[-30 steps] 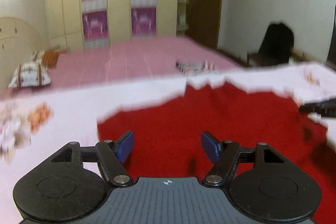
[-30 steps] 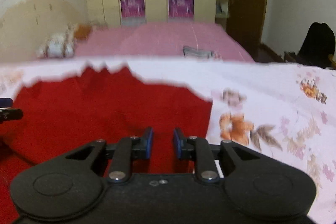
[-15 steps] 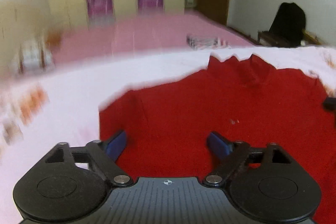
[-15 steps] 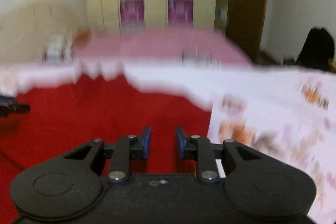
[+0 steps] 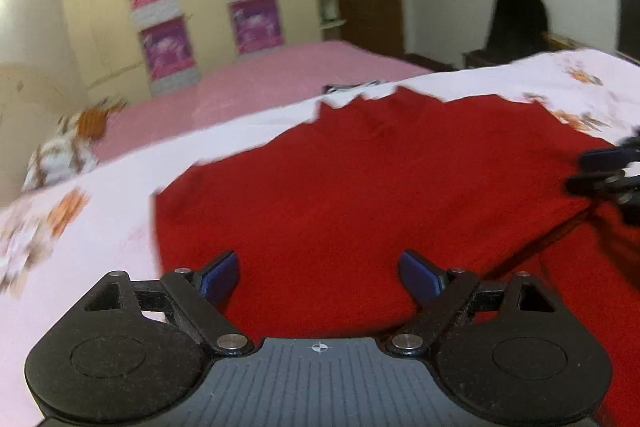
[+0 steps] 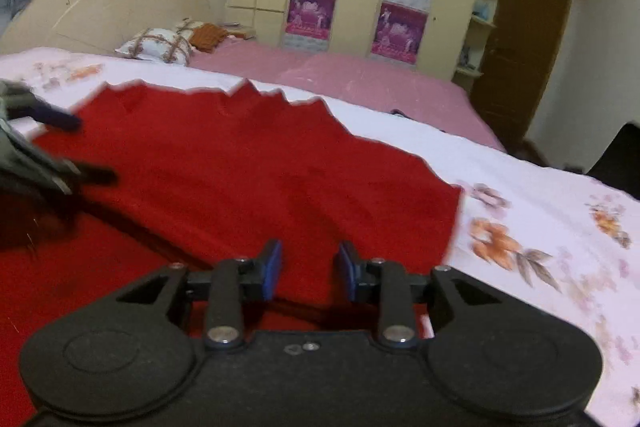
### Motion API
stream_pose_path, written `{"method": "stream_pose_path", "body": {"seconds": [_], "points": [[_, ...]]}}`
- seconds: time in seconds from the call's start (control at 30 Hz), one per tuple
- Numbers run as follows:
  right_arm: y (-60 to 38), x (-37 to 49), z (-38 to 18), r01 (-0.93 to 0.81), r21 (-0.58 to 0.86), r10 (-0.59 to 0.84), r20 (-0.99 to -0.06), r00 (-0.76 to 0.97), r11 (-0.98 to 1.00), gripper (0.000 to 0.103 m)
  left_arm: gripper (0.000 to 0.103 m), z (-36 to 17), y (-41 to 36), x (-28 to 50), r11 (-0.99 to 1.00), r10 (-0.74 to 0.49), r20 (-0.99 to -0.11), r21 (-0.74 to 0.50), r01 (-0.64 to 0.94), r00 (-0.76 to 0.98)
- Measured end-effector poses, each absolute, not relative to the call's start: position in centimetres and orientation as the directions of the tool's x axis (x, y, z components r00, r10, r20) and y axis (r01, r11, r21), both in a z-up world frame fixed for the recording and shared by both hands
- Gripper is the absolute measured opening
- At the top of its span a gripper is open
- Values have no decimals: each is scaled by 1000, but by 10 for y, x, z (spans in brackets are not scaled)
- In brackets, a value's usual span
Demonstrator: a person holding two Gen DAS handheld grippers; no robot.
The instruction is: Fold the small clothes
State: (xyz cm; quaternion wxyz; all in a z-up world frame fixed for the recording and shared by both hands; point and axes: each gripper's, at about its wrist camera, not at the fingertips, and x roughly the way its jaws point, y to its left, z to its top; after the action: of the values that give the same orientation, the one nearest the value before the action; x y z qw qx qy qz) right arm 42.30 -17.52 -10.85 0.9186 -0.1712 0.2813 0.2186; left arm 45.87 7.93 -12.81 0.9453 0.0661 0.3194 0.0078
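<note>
With the left claw [image 5: 318, 273] spread and the right claw [image 6: 308, 269] opening, both empty above the red garment [image 5: 360, 195], a closing pinch could bunch extra cloth and skew the fold.

Red garment [image 5: 360, 187], plain knit-like fabric, spread flat on a white floral bedsheet [image 5: 100, 227]. Its far edge, toward twelve o'clock, is jagged with small points; a raised fold line runs diagonally across the near part, from five o'clock toward three in the left wrist view.
</note>
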Motion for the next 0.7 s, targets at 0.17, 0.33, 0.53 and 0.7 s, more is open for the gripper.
{"method": "stream_pose_path", "body": {"seconds": [0.17,0.33,0.53,0.7], "points": [[-210,428,-88,-341,-99,219,-596,773,935,32,90,-112,91,443,995,103,-590,66,-80,801],[-163,418,-79,-495,35,426,-564,707,868,31,90,-109,40,453,996,-16,-577,58,61,816],[-182,431,-97,-415,-7,319,-627,710,910,30,103,-128,72,437,999,36,-622,14,-34,782],[-202,444,-99,-380,-4,287,-648,705,925,27,103,-128,81,426,994,81,-638,107,-15,766]]}}
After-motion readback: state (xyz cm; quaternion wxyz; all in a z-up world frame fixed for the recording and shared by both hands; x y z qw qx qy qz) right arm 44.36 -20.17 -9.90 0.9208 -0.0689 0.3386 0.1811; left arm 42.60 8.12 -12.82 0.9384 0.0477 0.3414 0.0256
